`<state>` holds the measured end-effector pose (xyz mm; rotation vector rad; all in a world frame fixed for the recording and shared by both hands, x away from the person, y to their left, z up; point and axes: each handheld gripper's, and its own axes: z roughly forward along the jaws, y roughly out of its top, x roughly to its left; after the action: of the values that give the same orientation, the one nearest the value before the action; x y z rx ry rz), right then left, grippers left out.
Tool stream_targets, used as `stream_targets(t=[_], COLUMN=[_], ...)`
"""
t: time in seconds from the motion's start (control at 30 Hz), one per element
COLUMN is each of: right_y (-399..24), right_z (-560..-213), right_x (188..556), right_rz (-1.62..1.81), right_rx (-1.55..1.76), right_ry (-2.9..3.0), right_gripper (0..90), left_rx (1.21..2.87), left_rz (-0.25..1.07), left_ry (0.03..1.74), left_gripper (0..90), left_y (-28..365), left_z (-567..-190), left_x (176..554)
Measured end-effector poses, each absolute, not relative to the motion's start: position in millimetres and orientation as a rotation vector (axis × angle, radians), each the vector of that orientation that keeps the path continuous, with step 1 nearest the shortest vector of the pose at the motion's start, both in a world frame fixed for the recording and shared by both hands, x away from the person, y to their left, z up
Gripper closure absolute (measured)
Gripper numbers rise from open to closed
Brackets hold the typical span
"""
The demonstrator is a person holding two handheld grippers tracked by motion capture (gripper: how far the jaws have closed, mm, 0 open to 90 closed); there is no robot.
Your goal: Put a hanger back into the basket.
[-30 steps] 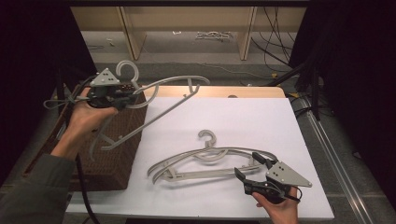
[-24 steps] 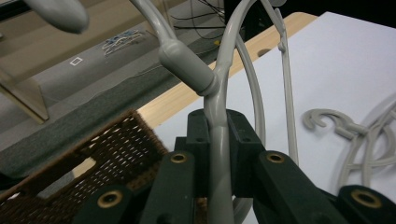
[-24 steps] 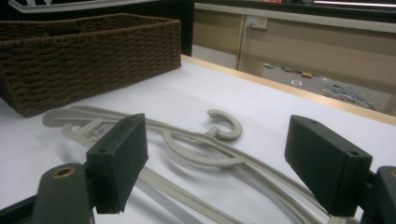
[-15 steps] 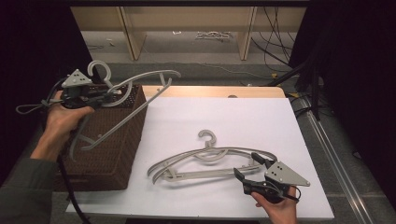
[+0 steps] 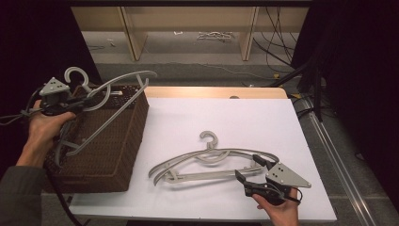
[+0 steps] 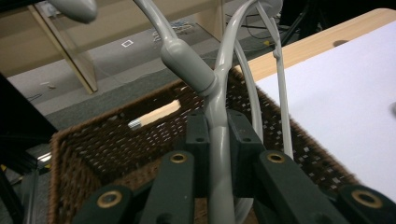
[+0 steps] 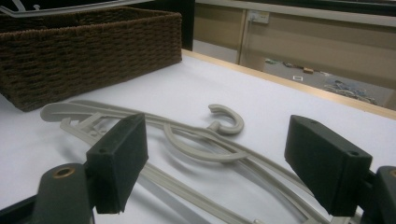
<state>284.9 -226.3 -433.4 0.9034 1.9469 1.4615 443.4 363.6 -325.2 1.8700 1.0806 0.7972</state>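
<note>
Leftward and a little lower is where my left gripper (image 5: pixel 82 100) has carried its hanger since the earlier frames; it now hangs over the wicker basket (image 5: pixel 123 151) instead of over the basket's inner edge beside the white sheet. My right gripper (image 5: pixel 248 173) has not shifted.

Nearest me, at the front of the white sheet (image 5: pixel 226 117), the right gripper rests with its jaws spread wide and nothing between the pads (they frame the second hanger (image 5: pixel 207 160) without touching it). That hanger lies flat on the sheet just beyond the jaws, hook (image 7: pixel 229 119) pointing away from me.

Farther off and to the left, the brown basket sits at the sheet's edge, partly over it. Above it, the left gripper is clenched on the grey hanger (image 6: pixel 219 154), the pads pinching its arm just below the neck. The hanger slants down into the basket, one end low inside it, its hook (image 5: pixel 77 75) up beside the gripper. A small pale stick (image 6: pixel 154 114) lies inside the basket.
</note>
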Motion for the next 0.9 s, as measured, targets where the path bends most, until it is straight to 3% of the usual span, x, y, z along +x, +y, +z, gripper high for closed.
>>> stream_targets(t=[0.43,0.9], right_y=[-225,-224], right_z=[-434,-435], right_x=[286,285], right_rz=[1.48,1.45], right_rx=[0.907,0.898], right_ry=[1.96,1.981], right_gripper=[22.3,22.3], left_rx=[1.859,1.898], left_rz=[0.819,0.802], left_ry=[1.158,1.164], left_gripper=[80.6,80.6], left_y=[400,413], left_z=[-346,-359], left_x=[437,430])
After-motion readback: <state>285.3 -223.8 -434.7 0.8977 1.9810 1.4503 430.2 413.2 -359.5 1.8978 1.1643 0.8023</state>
